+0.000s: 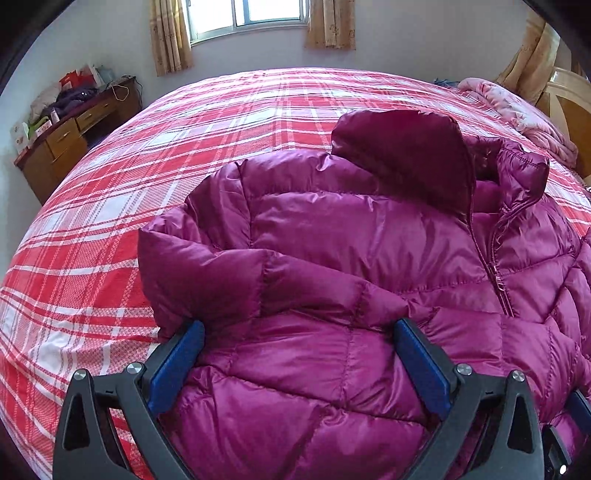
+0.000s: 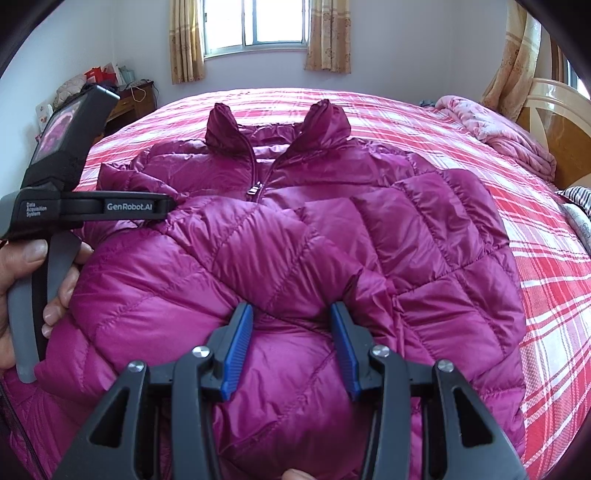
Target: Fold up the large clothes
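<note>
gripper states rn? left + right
Left gripper: open, fingers straddling the folded sleeve of the magenta puffer jacket, not clamped.
Right gripper: open, fingers apart over the other sleeve, holding nothing.

Plaid bedspread (image 1: 184, 155); wooden desk (image 1: 70, 136); curtained window (image 2: 273, 22); pink quilt (image 2: 495, 125).

Left tongs (image 1: 299, 328): blue pads spread wide, tips at 12 o'clock. Right tongs (image 2: 291, 314): pads parted more narrowly, tips at 12 o'clock. Left hand (image 2: 22, 295), at 9 o'clock in the right wrist view, grips the handle.
</note>
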### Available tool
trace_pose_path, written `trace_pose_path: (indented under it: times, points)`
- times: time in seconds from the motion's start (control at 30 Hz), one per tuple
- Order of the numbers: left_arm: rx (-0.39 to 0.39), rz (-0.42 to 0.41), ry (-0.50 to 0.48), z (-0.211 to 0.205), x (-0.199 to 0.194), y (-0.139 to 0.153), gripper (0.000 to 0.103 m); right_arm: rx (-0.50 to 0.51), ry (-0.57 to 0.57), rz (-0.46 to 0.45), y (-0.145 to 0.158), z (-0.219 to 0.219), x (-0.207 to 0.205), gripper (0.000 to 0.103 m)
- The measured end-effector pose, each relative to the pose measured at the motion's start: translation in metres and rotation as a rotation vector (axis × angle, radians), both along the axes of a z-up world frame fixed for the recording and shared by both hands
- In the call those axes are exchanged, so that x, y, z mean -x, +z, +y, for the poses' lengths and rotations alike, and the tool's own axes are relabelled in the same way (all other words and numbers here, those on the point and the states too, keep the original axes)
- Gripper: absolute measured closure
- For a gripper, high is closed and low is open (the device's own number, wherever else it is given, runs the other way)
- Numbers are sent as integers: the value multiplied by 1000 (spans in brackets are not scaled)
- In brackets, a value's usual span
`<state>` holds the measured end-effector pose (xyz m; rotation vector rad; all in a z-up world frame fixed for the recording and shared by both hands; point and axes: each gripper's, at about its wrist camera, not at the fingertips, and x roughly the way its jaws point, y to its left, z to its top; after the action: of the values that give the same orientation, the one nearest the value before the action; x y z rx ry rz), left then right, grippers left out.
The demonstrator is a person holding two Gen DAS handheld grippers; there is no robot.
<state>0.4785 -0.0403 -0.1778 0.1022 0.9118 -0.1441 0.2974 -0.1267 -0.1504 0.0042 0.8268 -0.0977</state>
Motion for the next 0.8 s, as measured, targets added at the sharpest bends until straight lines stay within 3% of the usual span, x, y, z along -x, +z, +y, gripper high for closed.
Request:
trace_pose_path:
  times: [0.5,0.63,0.73,0.8]
  points:
    - [-14,-6,4,-6,1,-1,1,30,-1,15,-1,5,-2,56]
    - [-12,-6,-5,2,10,11,1,-29,65,35,9,-4,0,44]
    - [21,-53,-23,6,21,34,1,-40,74,14,28,-13,2,31]
    - [43,-90,-29,6,22,56,1,-62,70,-10,43,-22,-3,29]
